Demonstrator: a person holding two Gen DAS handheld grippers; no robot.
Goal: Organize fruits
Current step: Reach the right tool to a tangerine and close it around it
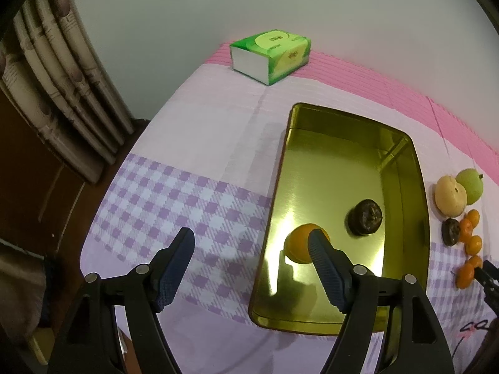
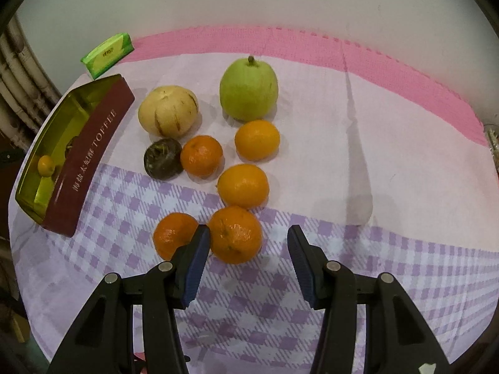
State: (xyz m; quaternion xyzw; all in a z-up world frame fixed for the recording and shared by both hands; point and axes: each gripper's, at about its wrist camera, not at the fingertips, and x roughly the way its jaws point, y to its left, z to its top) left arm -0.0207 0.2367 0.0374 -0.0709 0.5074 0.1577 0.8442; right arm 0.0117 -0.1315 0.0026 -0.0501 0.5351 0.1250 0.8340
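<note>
A gold tin tray (image 1: 418, 187) lies on the cloth; in it are an orange (image 1: 296, 246) and a dark round fruit (image 1: 365, 216). My left gripper (image 1: 251, 237) is open and empty above the tray's left rim. In the right wrist view the tray (image 2: 93, 152) is at left. Beside it lie a cream striped melon (image 2: 168, 110), a green pear (image 2: 248, 88), a dark fruit (image 2: 162, 158) and several oranges. My right gripper (image 2: 248, 233) is open, with the nearest orange (image 2: 235, 233) just ahead between its fingers, not gripped.
A green tissue pack (image 1: 271, 54) stands at the table's back, also in the right wrist view (image 2: 107, 54). Curtains (image 1: 62, 78) hang at the left past the table edge. A pink mat (image 2: 389, 68) borders the wall. Checked cloth (image 2: 389, 265) lies to the right of the fruits.
</note>
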